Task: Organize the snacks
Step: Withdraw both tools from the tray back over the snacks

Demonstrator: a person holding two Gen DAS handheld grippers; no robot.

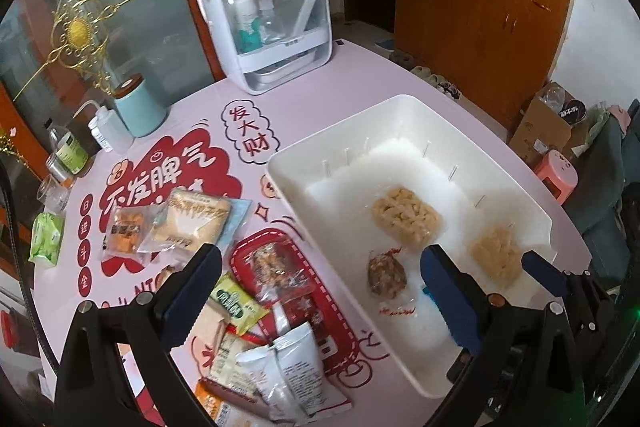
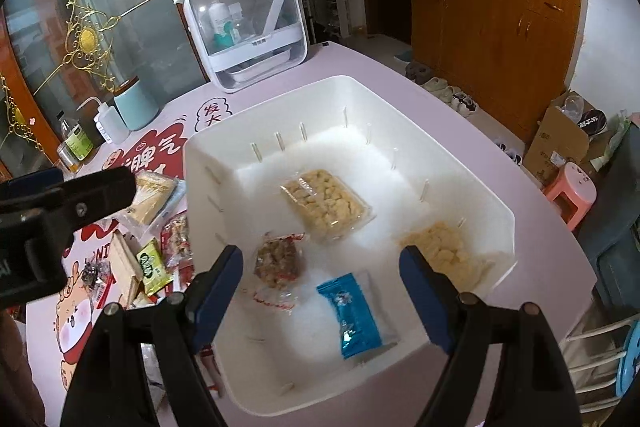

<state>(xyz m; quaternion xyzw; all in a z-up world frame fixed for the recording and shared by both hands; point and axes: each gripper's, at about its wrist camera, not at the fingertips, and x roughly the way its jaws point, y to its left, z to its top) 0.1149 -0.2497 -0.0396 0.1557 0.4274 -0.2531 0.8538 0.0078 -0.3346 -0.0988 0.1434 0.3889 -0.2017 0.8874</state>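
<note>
Snacks are being sorted into a white bin (image 2: 472,187) sitting on the pink table (image 1: 304,95), with four packets already lying on the bin's floor: a clear pack of pale puffs (image 2: 326,205) mid-bin, a second pale pack (image 2: 444,251) toward its right wall, a brown nutty bar (image 2: 278,259) near its left wall, and a small blue packet (image 2: 350,313) nearest the front rim. Just left of the bin, a heap of unsorted packets (image 1: 248,307) is waiting on the tabletop. Both tools are hanging over the bin's near end with jaws spread and nothing between them: the right gripper (image 2: 320,291) above the blue packet, the left gripper (image 1: 316,291) straddling the bin's left wall. A drop-off appears to be wrapping up; next, one gripper is likely heading left of the bin to pinch another packet from the heap.
</note>
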